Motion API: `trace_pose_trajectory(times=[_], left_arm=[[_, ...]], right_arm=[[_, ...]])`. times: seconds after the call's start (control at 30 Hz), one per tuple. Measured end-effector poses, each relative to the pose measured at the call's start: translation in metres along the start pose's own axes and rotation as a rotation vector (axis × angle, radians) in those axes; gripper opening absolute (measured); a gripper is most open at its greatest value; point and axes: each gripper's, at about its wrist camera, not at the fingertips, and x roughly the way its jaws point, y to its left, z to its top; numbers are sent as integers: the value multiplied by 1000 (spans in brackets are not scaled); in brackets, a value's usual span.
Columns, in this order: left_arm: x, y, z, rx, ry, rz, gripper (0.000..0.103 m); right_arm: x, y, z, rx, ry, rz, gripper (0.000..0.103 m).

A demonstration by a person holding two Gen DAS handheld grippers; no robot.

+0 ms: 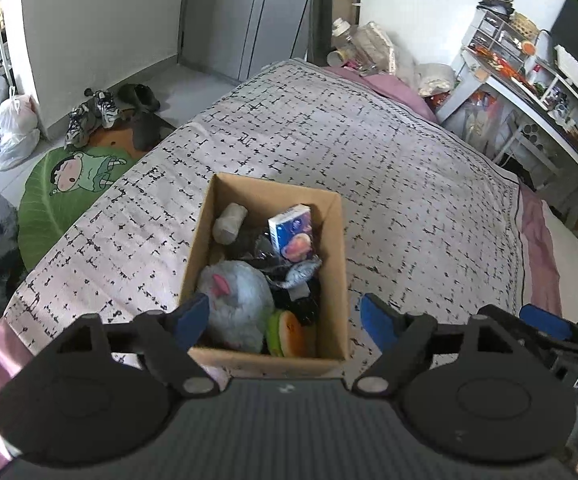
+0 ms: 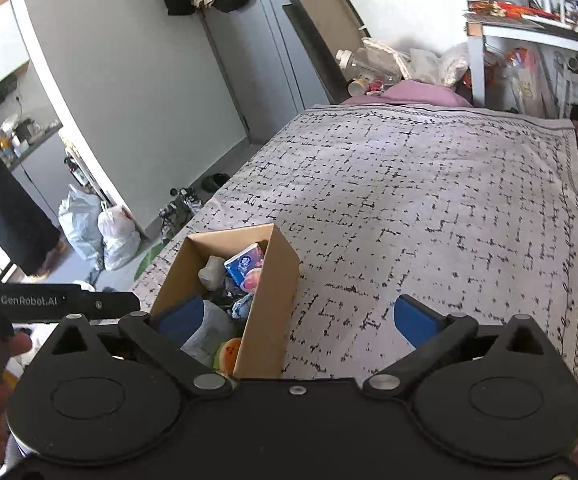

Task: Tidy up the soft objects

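A cardboard box [image 1: 331, 264] stands on the patterned bedspread [image 1: 389, 168]. It holds a grey-blue plush [image 1: 237, 304], a blue tissue pack [image 1: 293, 236], a pale grey roll [image 1: 229, 222], a green and orange plush [image 1: 289, 332] and dark items. My left gripper [image 1: 285, 320] is open and empty just above the box's near end. My right gripper [image 2: 297, 320] is open and empty, straddling the near right wall of the box [image 2: 269, 300]; the tissue pack [image 2: 245, 266] and plush [image 2: 205, 332] show inside.
The bedspread [image 2: 429, 200] stretches far and right of the box. Shoes [image 1: 97, 112], a green cartoon mat [image 1: 65, 184] and plastic bags [image 1: 13, 128] lie on the floor at left. A cluttered desk [image 1: 529, 80] stands at right. Bottles and bags [image 1: 361, 48] crowd the bed's far end.
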Motion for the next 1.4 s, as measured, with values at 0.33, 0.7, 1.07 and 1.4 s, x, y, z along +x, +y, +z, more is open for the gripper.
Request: trace_pose_trajectory(times=[0.33,0.7,1.07,1.4], left_arm=[[-29,-19,-22,29,-24,12,89],[-60,-34,-51,48,-65,-14,98],[-93,-39,-75,72,-110,-24,102],[-120,-32,-93,85,-121,-52,102]], right_arm=[[-39,-12,-13,23,-15,-8,103],[-79,-8,-24,22,-47,-28,103],[-113,-4,-42,44,-73,-64,103],[-135,5,-52,31,-72,-95,103]])
